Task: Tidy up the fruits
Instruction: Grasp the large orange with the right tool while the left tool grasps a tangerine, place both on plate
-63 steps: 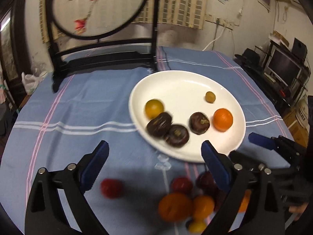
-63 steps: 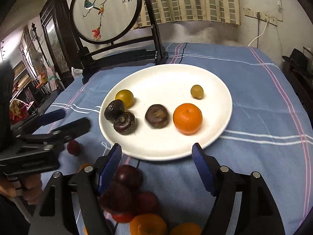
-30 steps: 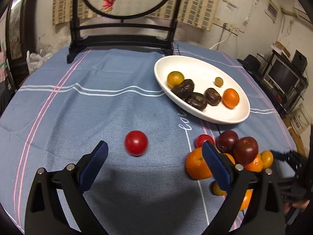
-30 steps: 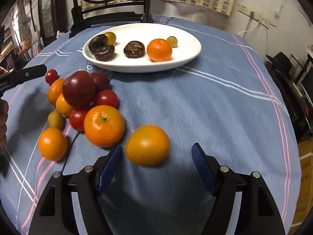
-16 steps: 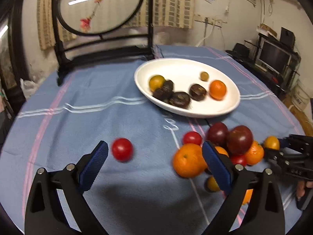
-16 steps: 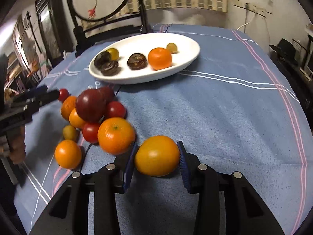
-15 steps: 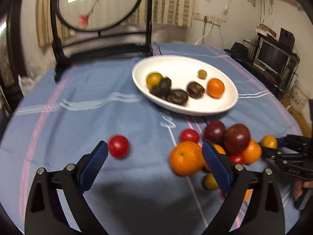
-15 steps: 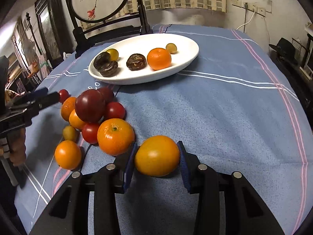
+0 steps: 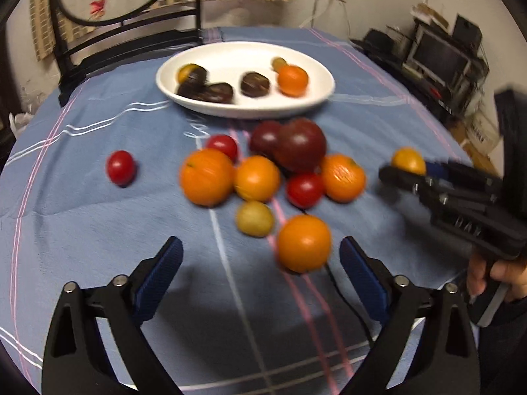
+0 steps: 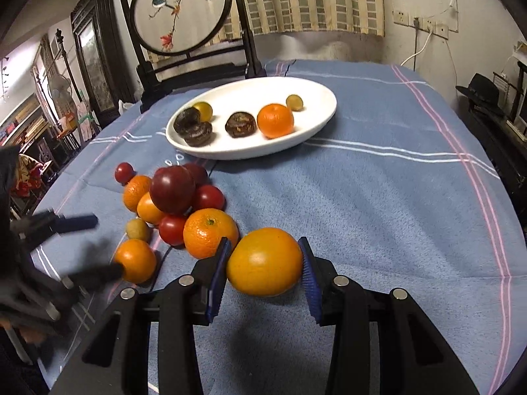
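Note:
My right gripper [image 10: 263, 276] is shut on a yellow-orange fruit [image 10: 264, 261] and holds it just above the blue cloth; it also shows at the right of the left wrist view [image 9: 408, 161]. My left gripper [image 9: 260, 270] is open and empty, its jaws around a small orange [image 9: 303, 243] at the near end of a loose pile of oranges, red tomatoes and dark plums [image 9: 273, 168]. A white plate [image 10: 316, 121] behind the pile holds an orange [image 10: 275, 120], dark fruits and small yellow ones. One red tomato [image 9: 120, 167] lies alone at the left.
A dark wooden stand with a round embroidered screen [image 10: 184, 10] stands at the table's far edge behind the plate. The round table's blue cloth [image 10: 395, 197] drops off at the right, with furniture and a monitor [image 9: 438, 56] beyond.
My right gripper has closed on the yellow-orange fruit and lifted it slightly. My left gripper has moved right and forward to the near orange of the pile.

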A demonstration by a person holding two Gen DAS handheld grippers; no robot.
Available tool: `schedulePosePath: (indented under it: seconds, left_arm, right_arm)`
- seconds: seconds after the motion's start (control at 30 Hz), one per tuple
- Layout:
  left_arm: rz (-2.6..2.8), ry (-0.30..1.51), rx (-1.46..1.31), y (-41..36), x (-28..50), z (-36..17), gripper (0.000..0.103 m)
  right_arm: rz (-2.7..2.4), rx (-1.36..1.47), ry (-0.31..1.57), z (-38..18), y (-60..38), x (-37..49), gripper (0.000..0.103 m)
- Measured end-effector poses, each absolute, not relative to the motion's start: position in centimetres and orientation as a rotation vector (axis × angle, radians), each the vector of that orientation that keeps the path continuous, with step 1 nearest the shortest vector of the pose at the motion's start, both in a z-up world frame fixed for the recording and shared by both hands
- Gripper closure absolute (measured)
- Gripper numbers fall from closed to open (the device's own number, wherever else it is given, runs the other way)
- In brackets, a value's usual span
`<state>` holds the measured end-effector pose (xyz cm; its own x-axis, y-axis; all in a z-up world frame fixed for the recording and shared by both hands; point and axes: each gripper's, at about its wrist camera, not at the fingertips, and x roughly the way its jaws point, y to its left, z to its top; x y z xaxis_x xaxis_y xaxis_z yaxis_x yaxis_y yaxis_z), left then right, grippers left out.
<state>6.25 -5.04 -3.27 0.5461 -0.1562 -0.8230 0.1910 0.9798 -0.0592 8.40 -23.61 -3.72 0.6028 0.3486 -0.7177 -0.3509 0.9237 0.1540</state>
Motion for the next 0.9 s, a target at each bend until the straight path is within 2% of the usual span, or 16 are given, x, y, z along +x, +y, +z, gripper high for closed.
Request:
schedulePosePath:
  seconds: [0.03, 0.2, 0.3, 0.37, 0.6, 0.9]
  left_arm:
    - [-0.203, 0.976, 0.056, -5.6, 6.2, -3.5, 0.023]
    - [-0.22, 1.02, 0.06, -7.5, 6.3, -4.6, 0.025]
    - [-0.202, 1.012, 0.098, -8.4, 6.7, -5.3, 0.043]
    - [-0.194, 0.99, 0.113, -8.6, 6.8, -5.1, 0.065]
    - [-0.211, 0.981, 0.11, -7.6, 6.3, -3.9, 0.066]
    - [-0.214, 0.863, 0.072, -4.5, 9.2, 1.9, 0.066]
  right_arm:
    - [0.404, 0.002, 0.823, -3.5, -23.8, 8.3, 0.061]
    - [0.414, 0.017, 0.803, -3.2, -24.0, 8.0, 0.061]
    - [0.427, 0.013, 0.802, -3.1, -23.9, 7.8, 0.061]
    - [0.437, 0.012, 0.803, -3.2, -23.8, 7.7, 0.061]
    - [0.428, 0.021, 0.804, -3.3, -23.9, 7.8, 0.061]
    - [0.412, 0.036, 0.741, -1.2, -23.7, 7.6, 0.061]
